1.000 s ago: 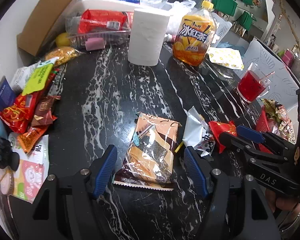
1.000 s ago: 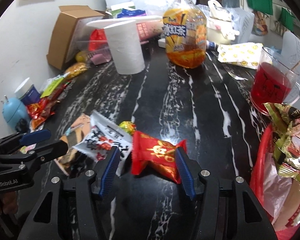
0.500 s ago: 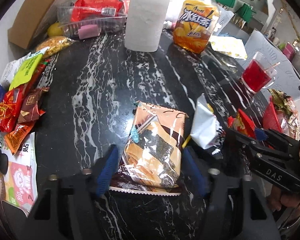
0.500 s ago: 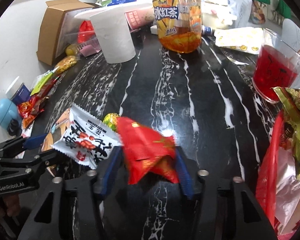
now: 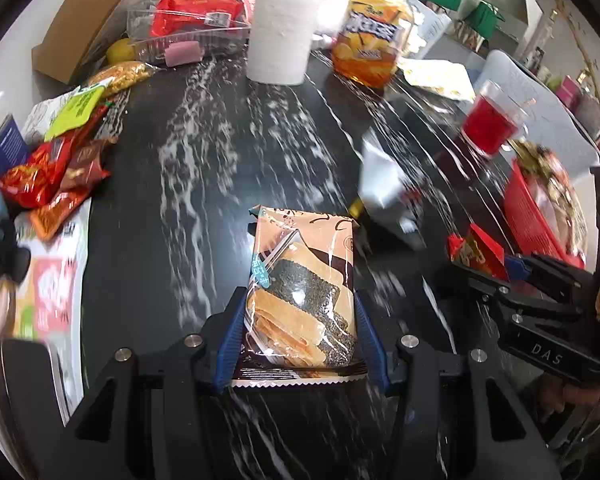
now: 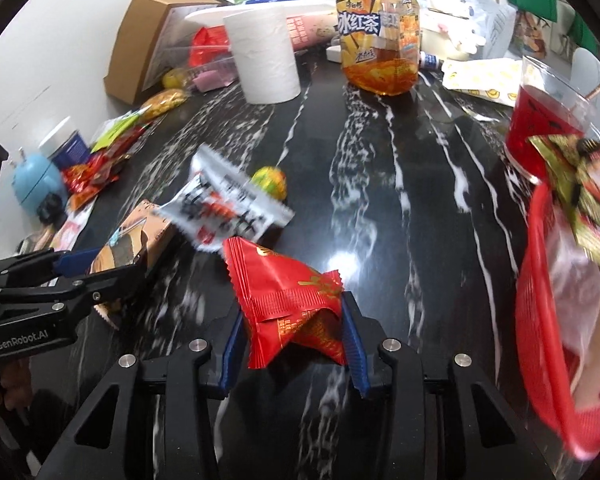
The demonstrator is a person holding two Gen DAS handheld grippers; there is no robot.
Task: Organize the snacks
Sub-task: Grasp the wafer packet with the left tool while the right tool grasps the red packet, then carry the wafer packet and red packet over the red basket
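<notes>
On my left wrist view, the left gripper (image 5: pixel 300 340) has gone from standing wide with the seaweed cracker pack (image 5: pixel 302 292) lying loose between its blue pads a second ago to clamping that pack by its lower sides; the pads are pressed against the wrapper and the jaws are closing the last bit. The pack's top end sticks forward past the fingertips over the black marble table (image 5: pixel 204 184), and I judge it has left the surface or is about to, though the blur keeps me from being sure. That means the pick on this side is done and carrying comes next. Off to the right in the same view I see the right gripper (image 5: pixel 496 264) with the red snack packet (image 5: pixel 476 250) at its tip, just short of the red basket (image 5: pixel 532 216). Turning to my right wrist view, the change is the same: the right gripper (image 6: pixel 292 332), spread around the red snack packet (image 6: pixel 292 300) a second ago, is now clamped on its crumpled lower half, and the packet stands tilted up out of the jaws. The red basket (image 6: pixel 540 320), already holding other snacks, sits close on the right, so I judge it the likely drop point. A white snack packet (image 6: pixel 228 208) lies near, blurred, and the left gripper (image 6: pixel 100 270) grips the seaweed cracker pack (image 6: pixel 136 236) at the left edge.
</notes>
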